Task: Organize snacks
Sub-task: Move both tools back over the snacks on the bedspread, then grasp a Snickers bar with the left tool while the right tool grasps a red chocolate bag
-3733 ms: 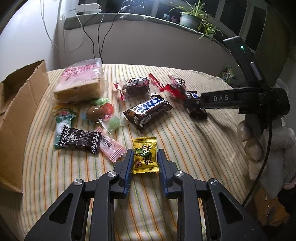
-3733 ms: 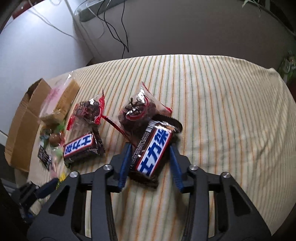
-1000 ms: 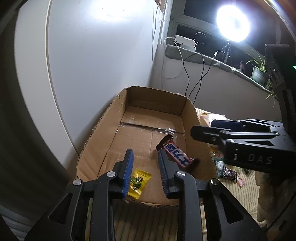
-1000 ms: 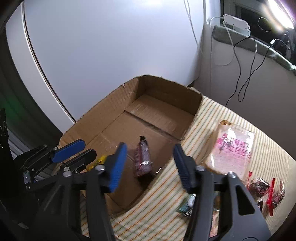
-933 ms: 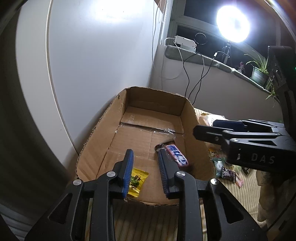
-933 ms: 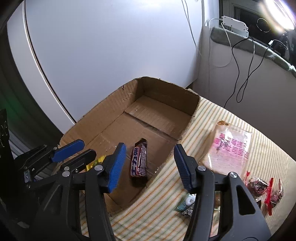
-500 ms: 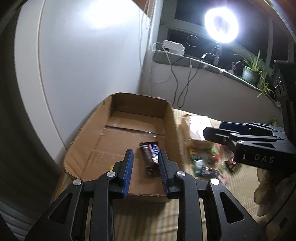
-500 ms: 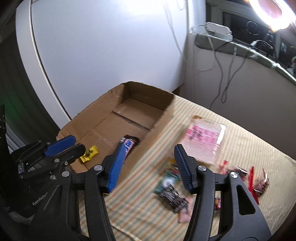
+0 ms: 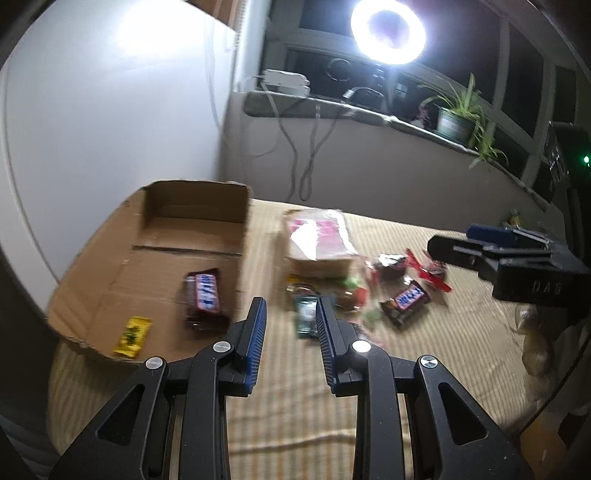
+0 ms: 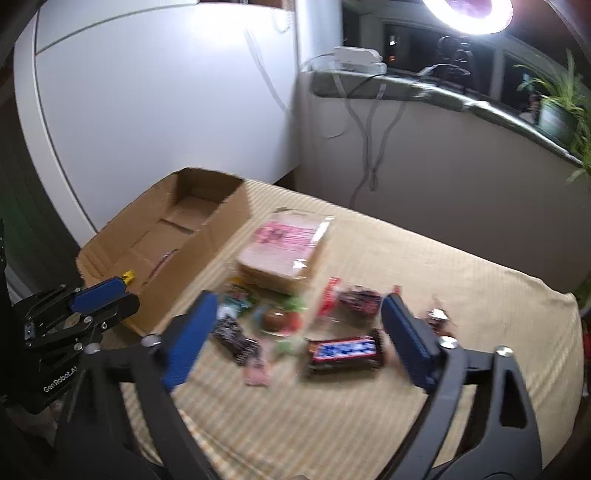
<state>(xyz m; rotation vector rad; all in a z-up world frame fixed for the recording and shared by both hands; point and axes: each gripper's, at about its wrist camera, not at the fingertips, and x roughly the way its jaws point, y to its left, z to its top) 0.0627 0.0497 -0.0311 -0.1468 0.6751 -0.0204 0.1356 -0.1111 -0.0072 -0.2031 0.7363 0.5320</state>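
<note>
An open cardboard box (image 9: 110,258) sits at the table's left edge and also shows in the right wrist view (image 10: 207,229). Inside it lie a Snickers bar (image 9: 205,295) and a small yellow candy (image 9: 132,332). My left gripper (image 9: 289,317) is open and empty, above the table just right of the box. My right gripper (image 10: 295,332) is wide open and empty, above the loose snacks: a second Snickers bar (image 10: 345,352), a pink-labelled bread pack (image 10: 284,251), a dark wrapped snack (image 10: 232,336) and several small candies (image 10: 277,317).
The striped tablecloth (image 9: 424,369) has bare room at the front and right. A white wall (image 10: 166,92) stands behind the box. A windowsill with cables (image 10: 369,140), a potted plant (image 9: 458,118) and a bright ring light (image 9: 388,31) lie beyond.
Both grippers have swung right, away from the box toward the loose snacks. The Snickers bar and yellow candy stay in the box. The right gripper has opened wider.
</note>
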